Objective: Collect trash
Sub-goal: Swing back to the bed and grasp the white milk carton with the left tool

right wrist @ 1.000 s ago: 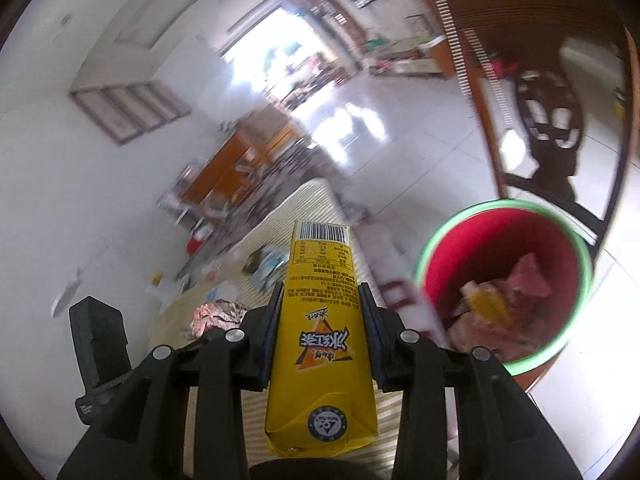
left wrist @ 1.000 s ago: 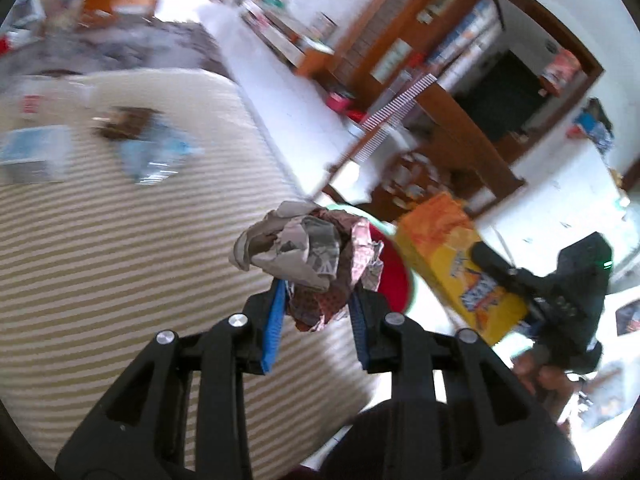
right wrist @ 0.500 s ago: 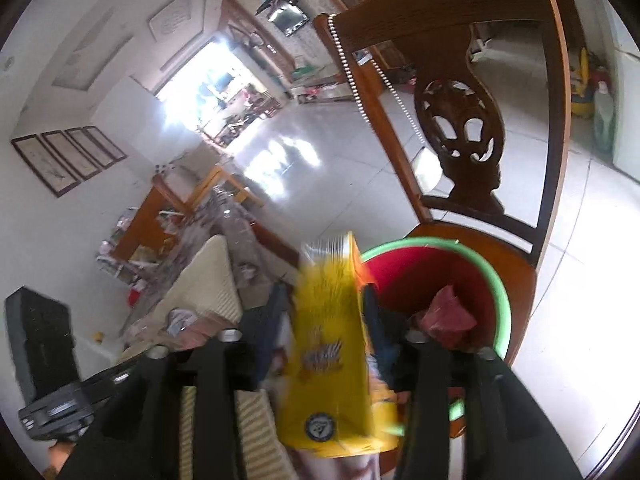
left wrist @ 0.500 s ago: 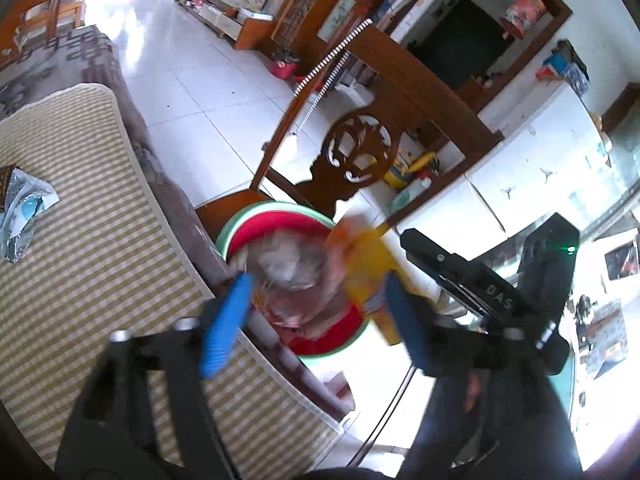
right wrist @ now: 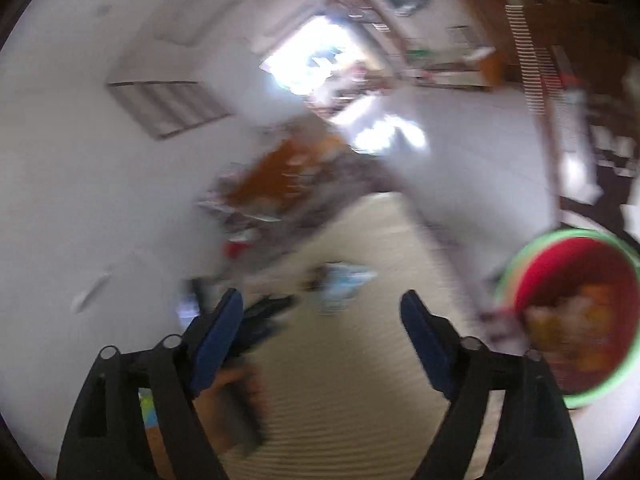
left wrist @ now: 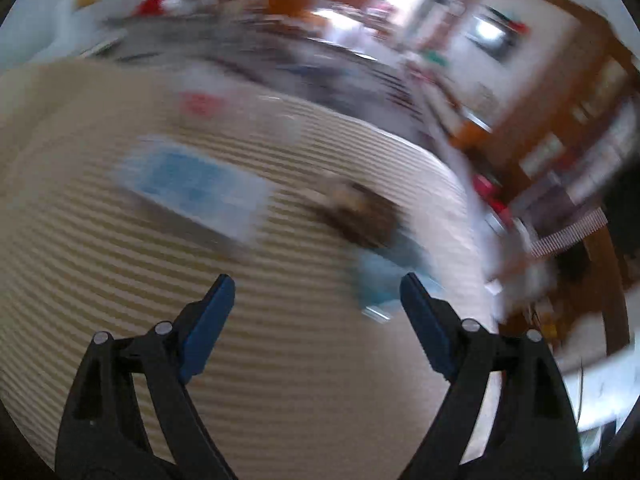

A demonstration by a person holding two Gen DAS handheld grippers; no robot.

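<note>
Both views are motion-blurred. My left gripper is open and empty above the striped cloth. Ahead of it lie a blue-and-white packet, a brown scrap and a light blue wrapper. My right gripper is open and empty. The red bin with a green rim sits at its right, holding crumpled paper and the yellow carton. The light blue wrapper shows ahead in the right wrist view.
A wooden chair back stands at the cloth's right edge. Cluttered wooden furniture lies beyond the cloth's far end. The other gripper and hand show low left in the right wrist view.
Both grippers opened and dropped the crumpled paper and the yellow carton into the red bin. Both then swung back toward the striped cloth.
</note>
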